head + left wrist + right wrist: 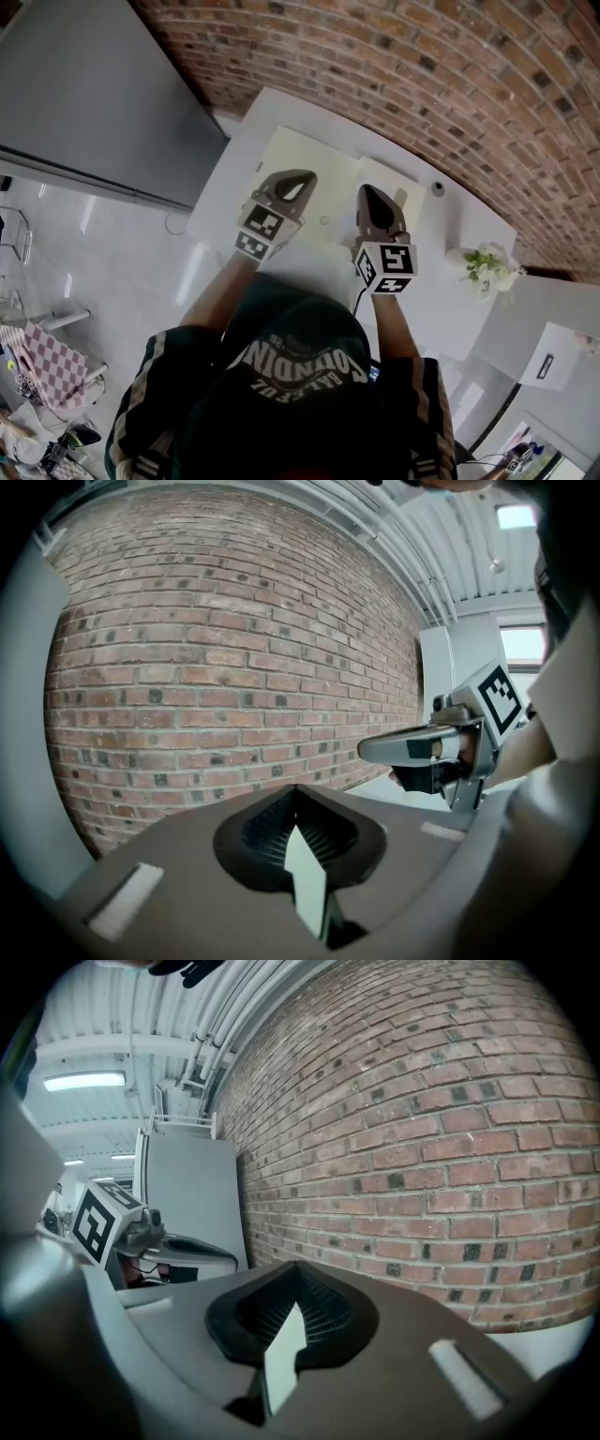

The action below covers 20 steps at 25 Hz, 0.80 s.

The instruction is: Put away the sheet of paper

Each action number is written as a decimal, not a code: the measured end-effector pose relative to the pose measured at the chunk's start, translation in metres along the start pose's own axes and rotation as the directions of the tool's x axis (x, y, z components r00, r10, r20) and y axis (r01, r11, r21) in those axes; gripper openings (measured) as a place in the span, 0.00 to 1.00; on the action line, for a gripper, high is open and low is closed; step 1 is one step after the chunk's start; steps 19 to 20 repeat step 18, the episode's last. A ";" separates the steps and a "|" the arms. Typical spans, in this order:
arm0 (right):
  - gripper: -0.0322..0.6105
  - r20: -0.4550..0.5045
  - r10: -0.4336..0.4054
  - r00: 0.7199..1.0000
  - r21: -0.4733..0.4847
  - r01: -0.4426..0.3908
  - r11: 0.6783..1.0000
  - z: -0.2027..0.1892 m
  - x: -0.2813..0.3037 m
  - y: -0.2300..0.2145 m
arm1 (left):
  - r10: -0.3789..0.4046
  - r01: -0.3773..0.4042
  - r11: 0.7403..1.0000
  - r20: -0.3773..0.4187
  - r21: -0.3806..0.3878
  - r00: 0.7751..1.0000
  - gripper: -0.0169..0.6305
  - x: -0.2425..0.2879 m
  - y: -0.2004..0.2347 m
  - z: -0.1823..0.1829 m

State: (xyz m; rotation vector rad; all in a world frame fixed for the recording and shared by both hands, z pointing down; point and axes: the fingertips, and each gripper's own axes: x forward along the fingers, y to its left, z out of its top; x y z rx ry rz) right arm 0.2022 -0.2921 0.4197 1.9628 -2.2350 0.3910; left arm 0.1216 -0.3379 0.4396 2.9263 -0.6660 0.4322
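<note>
Two tools in your hands: how do they stand?

Both closed. Just beyond my cap (291, 375), I hold the left tool (307, 176) and the right tool (367, 191) side by side, apart, above the white surface (441, 309). On each, the jaws meet at the tips, and neither grips anything.

And the sheet of paper (319, 159)?

It lies on the surface right under both tools, pale cream. Its near edge is about level with my marker cubes (261, 232), and its far edge reaches well past the tips. A straight line crosses it close to its right end; I cannot tell whether that is a fold.

What sits farther out?

At the right, well apart from the sheet, a bunch of white flowers (487, 267) on the same surface. Farther off, near the sheet's far right corner, a small dark round thing (437, 187). Beyond the surface's far edge rises the brick wall (422, 75), with a grey cabinet (84, 84) at the far left.
</note>
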 end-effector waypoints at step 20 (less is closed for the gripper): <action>0.05 -0.009 0.028 1.000 -0.019 -0.028 0.999 -0.002 0.002 0.014 | 0.013 -0.013 1.000 0.009 -0.010 1.000 0.04 -0.007 0.001 -0.001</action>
